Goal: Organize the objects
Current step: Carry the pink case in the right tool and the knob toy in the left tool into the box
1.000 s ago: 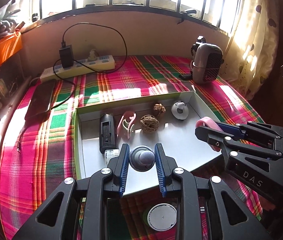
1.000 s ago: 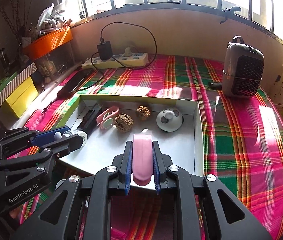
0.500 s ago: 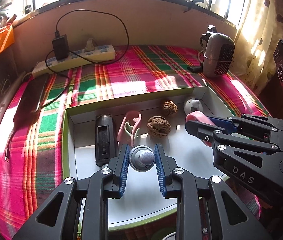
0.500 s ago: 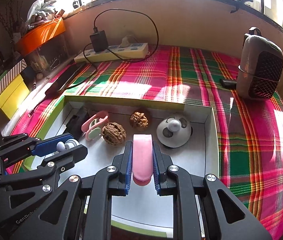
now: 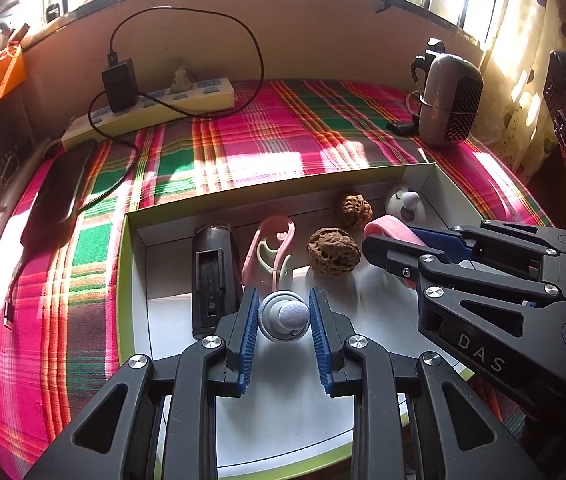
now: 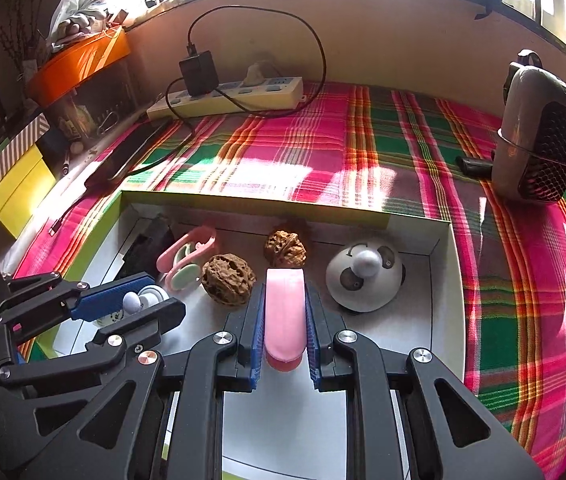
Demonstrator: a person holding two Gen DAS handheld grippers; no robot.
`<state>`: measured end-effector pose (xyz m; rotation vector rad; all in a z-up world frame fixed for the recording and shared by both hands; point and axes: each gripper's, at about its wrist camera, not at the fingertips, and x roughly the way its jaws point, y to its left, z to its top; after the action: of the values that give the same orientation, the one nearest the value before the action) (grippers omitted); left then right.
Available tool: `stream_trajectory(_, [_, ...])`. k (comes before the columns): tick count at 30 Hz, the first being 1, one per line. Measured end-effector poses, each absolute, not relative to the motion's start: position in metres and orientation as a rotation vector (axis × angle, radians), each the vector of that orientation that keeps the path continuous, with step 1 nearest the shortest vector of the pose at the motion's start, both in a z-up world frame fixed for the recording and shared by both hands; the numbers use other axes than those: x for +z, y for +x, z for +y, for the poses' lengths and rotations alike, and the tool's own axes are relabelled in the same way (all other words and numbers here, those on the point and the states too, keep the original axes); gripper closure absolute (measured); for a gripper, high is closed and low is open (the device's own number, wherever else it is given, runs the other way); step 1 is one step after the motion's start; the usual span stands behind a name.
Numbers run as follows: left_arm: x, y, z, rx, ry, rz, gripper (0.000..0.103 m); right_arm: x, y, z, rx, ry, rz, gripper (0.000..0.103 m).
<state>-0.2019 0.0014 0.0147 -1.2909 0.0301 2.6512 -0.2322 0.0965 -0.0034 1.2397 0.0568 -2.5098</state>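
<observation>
Over the white tray (image 5: 139,280) on the plaid cloth, the left gripper (image 5: 283,322) is clamped on a small grey round knob-topped piece (image 5: 285,316), with a black rectangular device (image 5: 213,276) and a pink clip (image 5: 269,256) just ahead of it. The right gripper (image 6: 285,316) pinches a flat pink bar (image 6: 285,312); two walnuts (image 6: 229,284) lie just beyond its tips, and a white dome-shaped gadget (image 6: 365,278) ahead to its right.

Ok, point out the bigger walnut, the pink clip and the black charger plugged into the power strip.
bigger walnut (image 6: 228,283), right wrist view, shell's middle.
pink clip (image 5: 271,251), left wrist view, centre of its loops.
black charger (image 6: 199,73), right wrist view, front face.
</observation>
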Motion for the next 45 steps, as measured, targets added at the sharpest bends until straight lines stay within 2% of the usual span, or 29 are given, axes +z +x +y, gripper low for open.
stream_trajectory(31, [0.0128,-0.2050,0.0047,2.656,-1.298,0.072,0.079,-0.0105,-0.2369,0.0925,-2.508,1.258,0.050,0.084])
stream_trajectory(40, [0.0123,-0.2052,0.0037,2.658,-1.299,0.074,0.079,-0.0105,-0.2377,0.0922,-2.523,1.268,0.058,0.079])
stream_trajectory(45, [0.0120,-0.2045,0.0027,2.664,-1.305,0.076,0.078,-0.0097,-0.2370,0.0949,-2.523,1.267,0.044,0.073])
